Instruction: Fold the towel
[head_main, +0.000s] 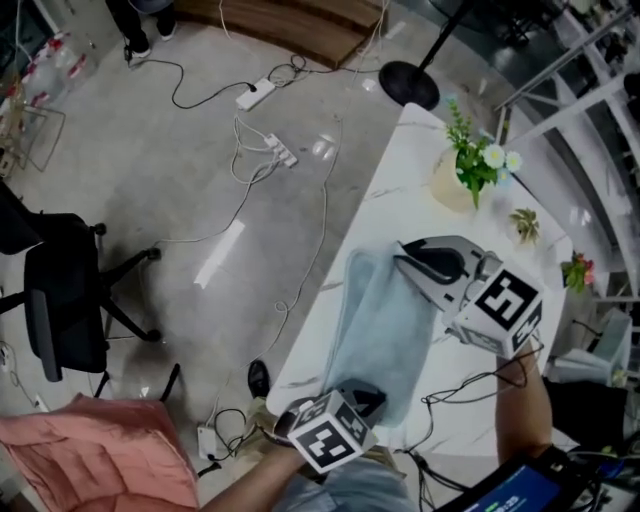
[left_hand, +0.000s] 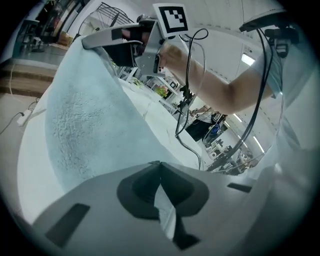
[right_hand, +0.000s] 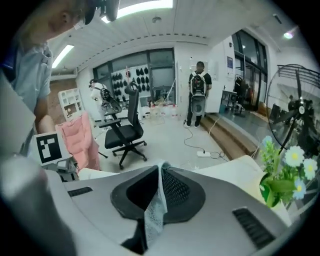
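Note:
A light blue towel (head_main: 385, 335) lies lengthwise on the white table (head_main: 400, 180). My right gripper (head_main: 405, 252) is shut on the towel's far end and holds it lifted off the table. In the right gripper view a strip of towel (right_hand: 155, 212) is pinched between the closed jaws. My left gripper (head_main: 362, 396) is shut on the towel's near end by the table's front edge. A fold of towel (left_hand: 166, 212) shows between its jaws, and the rest of the towel (left_hand: 95, 130) stretches up toward the right gripper (left_hand: 107, 37).
A vase of flowers (head_main: 470, 165) and two small plants (head_main: 525, 225) (head_main: 578, 270) stand at the table's far side. Black cables (head_main: 470, 385) trail over the table near my right arm. On the floor at left are an office chair (head_main: 60, 300), a pink cloth (head_main: 100, 450) and power strips.

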